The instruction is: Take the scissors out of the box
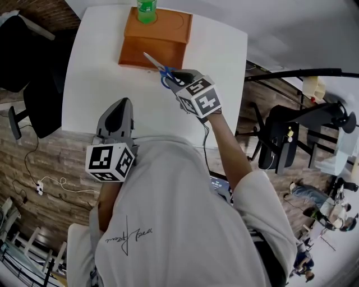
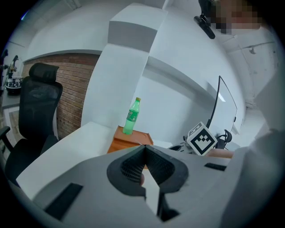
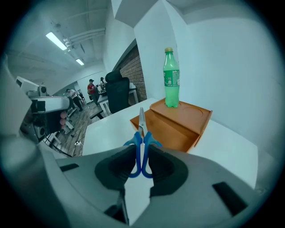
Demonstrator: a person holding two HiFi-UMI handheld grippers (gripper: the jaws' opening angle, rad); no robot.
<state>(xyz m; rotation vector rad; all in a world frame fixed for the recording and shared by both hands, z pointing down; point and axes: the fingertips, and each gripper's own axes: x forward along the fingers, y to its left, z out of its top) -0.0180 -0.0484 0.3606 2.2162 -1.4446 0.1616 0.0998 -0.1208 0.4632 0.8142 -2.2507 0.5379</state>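
The blue-handled scissors [image 3: 141, 147] are clamped by their handles in my right gripper [image 3: 141, 162], blades pointing away toward the orange box [image 3: 178, 122]. In the head view the scissors [image 1: 159, 68] hang above the white table just in front of the orange box [image 1: 154, 39], with the right gripper [image 1: 178, 78] shut on them. My left gripper [image 1: 118, 115] rests near the table's front edge with nothing in it. In the left gripper view its pads [image 2: 133, 167] meet at the tips, and the orange box [image 2: 131, 141] shows beyond them.
A green bottle [image 1: 146, 10] stands on the box's far end, also in the right gripper view as the green bottle [image 3: 171, 80]. The white table [image 1: 101, 73] has office chairs [image 1: 33, 84] at its left and a dark chair [image 1: 280, 140] at its right.
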